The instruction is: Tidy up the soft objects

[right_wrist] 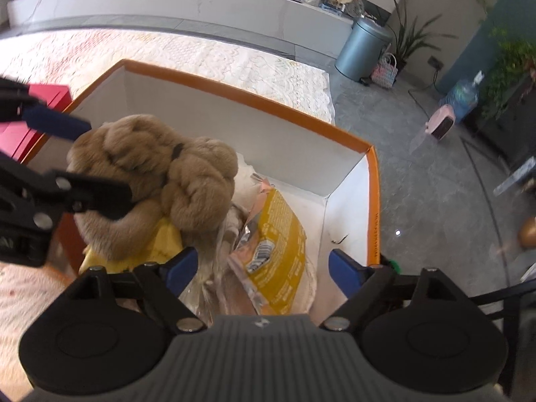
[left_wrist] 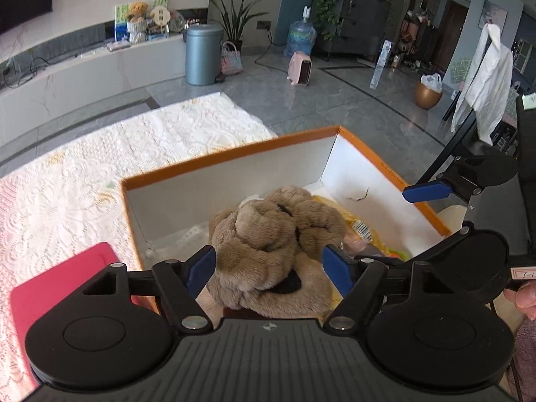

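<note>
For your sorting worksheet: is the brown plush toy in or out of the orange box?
In: the brown plush toy sits inside the orange box walls.

The plush toy [left_wrist: 274, 251] lies in the box [left_wrist: 231, 154], on top of a snack bag [right_wrist: 274, 241]. The box sits on a lace cloth [left_wrist: 100, 154], with a flat case [left_wrist: 63, 288] just beside its left wall. A bin [left_wrist: 203, 54] stands on the floor far behind the box.

Black hand-held gripper [left_wrist: 269, 269], blue pads [left_wrist: 201, 269], silver screws.
</note>
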{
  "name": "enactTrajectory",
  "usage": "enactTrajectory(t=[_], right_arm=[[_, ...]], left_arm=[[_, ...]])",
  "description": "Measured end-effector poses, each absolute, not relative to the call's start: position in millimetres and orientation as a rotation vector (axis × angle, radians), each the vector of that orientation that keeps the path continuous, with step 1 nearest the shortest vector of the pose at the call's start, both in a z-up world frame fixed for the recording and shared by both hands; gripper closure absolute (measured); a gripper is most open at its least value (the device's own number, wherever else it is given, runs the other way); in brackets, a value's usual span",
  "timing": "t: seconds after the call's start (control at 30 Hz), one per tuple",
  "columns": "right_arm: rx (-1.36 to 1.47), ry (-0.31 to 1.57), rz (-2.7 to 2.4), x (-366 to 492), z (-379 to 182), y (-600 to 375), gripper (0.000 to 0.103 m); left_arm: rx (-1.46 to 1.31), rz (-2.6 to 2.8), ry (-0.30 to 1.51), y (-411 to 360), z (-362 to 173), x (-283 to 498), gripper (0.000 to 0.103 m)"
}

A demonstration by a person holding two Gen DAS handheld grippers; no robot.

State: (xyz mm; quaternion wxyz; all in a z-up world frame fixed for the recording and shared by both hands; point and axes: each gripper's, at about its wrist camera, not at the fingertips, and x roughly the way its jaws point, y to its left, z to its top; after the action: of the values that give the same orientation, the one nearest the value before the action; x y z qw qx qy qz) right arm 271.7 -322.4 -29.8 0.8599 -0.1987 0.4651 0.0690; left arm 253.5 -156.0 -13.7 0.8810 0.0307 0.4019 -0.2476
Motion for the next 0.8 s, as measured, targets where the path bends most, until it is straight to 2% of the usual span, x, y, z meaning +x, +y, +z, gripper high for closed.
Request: enactTrajectory(t=[0.2, 0.57, 0.8], right_arm=[[-0.419, 0.914, 0.122, 245.2, 3.6, -316.3, 0.014], [-0.206, 0.71, 0.117, 170.3, 69.6, -296.3, 0.007], [-0.065, 0.591, 0.112, 125.3, 80.9, -275.7, 0.004]], left_arm=[[0.033, -0.52, 0.744, -138.9, 17.0, 226.8, 0.017], [0.016, -0.461, 0.509, -109.9, 60.4, 159.6, 0.019], [0.014, -0.368, 0.385, -88.7, 70.7, 122.3, 0.019]])
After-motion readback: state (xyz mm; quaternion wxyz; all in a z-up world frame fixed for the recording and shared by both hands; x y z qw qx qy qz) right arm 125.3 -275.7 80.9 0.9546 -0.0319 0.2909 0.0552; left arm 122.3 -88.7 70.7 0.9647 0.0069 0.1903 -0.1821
